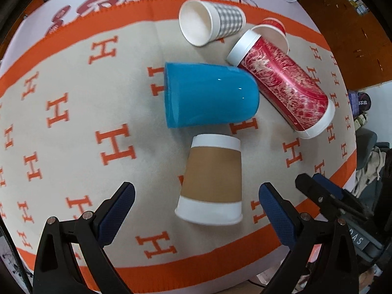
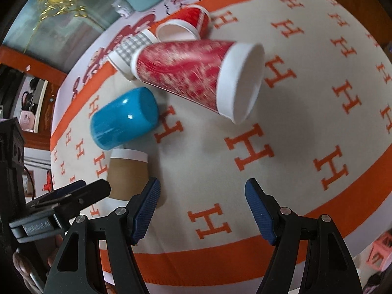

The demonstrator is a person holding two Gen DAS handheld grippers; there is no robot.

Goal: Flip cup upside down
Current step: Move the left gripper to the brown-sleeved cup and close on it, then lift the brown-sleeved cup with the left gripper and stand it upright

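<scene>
Both tools gape empty: left tool (image 1: 196, 210), right tool (image 2: 202, 205). Brown cup (image 1: 212, 178) inverted; blue cup (image 1: 210, 98) at 12 o'clock, red cup (image 1: 281, 83) at 2.

Five cups: one blue (image 1: 210, 95), one brown-sleeved (image 1: 212, 178), two red (image 1: 284, 83) (image 1: 274, 28), one grey-checked (image 1: 210, 24)

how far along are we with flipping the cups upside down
Done: the brown cup stands rim-down. In hand: nothing; the left tool and right tool are open and empty. Left: the blue cup, tall red cup, checkered cup and small red cup lie sideways.
</scene>
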